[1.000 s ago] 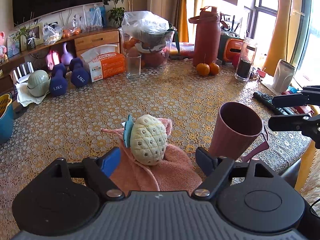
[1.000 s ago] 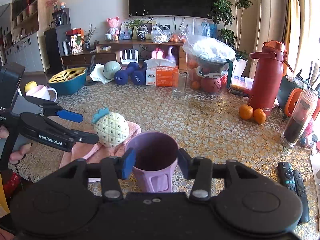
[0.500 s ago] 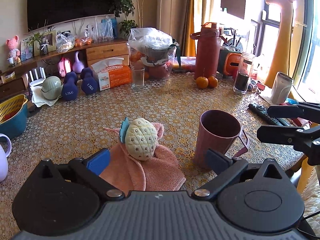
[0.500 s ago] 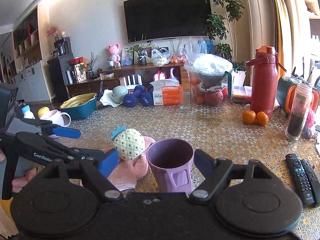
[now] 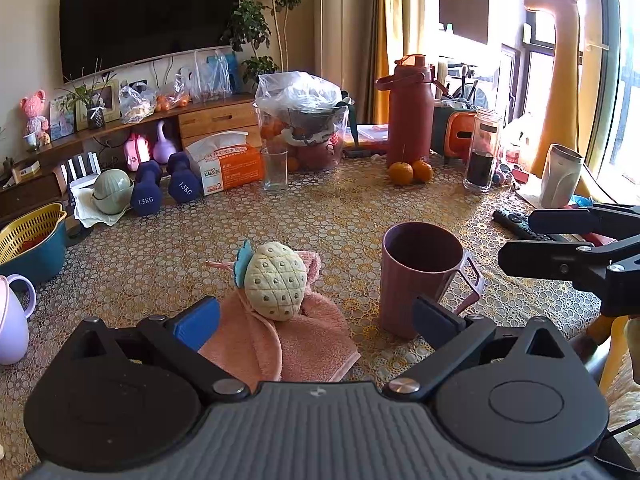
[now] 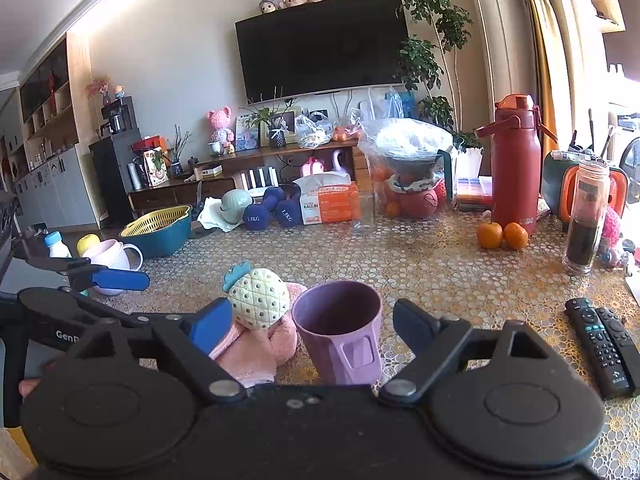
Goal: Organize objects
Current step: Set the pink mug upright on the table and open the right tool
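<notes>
A purple cup (image 5: pixel 420 276) with a handle stands upright on the patterned table, also in the right wrist view (image 6: pixel 340 332). A cream pineapple toy (image 5: pixel 274 280) lies on a pink towel (image 5: pixel 288 340) just left of the cup; both show in the right wrist view, the toy (image 6: pixel 258 298) and the towel (image 6: pixel 256 352). My left gripper (image 5: pixel 316 322) is open and empty, just short of the towel. My right gripper (image 6: pixel 312 326) is open and empty, with the cup just beyond its fingertips.
At the back stand blue dumbbells (image 5: pixel 164 188), a tissue box (image 5: pixel 230 164), a glass (image 5: pixel 275 168), a bagged fruit bowl (image 5: pixel 306 128), a red flask (image 5: pixel 410 110), two oranges (image 5: pixel 410 171) and a jar (image 5: pixel 482 152). Remotes (image 6: pixel 604 344) lie right. A lilac mug (image 5: pixel 12 320) and yellow basket (image 5: pixel 32 236) sit left.
Both grippers have drawn back and up from the table and opened wider. The right gripper has let go of the purple cup, which now stands free. The toy and towel have not moved.
</notes>
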`<move>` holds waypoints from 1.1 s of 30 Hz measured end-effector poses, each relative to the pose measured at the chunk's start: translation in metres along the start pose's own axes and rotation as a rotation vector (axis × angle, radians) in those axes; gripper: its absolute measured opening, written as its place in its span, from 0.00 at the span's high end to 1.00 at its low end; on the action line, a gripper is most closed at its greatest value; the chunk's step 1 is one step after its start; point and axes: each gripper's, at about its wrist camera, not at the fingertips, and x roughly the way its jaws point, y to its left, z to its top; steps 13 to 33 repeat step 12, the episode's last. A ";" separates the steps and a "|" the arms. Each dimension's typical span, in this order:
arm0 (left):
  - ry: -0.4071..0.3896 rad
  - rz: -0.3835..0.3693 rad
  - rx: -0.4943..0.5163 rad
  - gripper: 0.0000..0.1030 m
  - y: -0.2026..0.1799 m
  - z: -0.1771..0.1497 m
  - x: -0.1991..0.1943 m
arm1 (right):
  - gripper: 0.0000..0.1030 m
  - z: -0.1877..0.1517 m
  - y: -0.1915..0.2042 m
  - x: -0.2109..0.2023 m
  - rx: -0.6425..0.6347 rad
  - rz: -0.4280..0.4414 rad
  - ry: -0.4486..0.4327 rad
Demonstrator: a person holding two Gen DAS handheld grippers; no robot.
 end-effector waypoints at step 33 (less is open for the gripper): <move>0.010 0.000 -0.018 0.00 0.001 -0.007 -0.001 | 0.15 -0.005 0.003 -0.002 -0.004 -0.004 0.001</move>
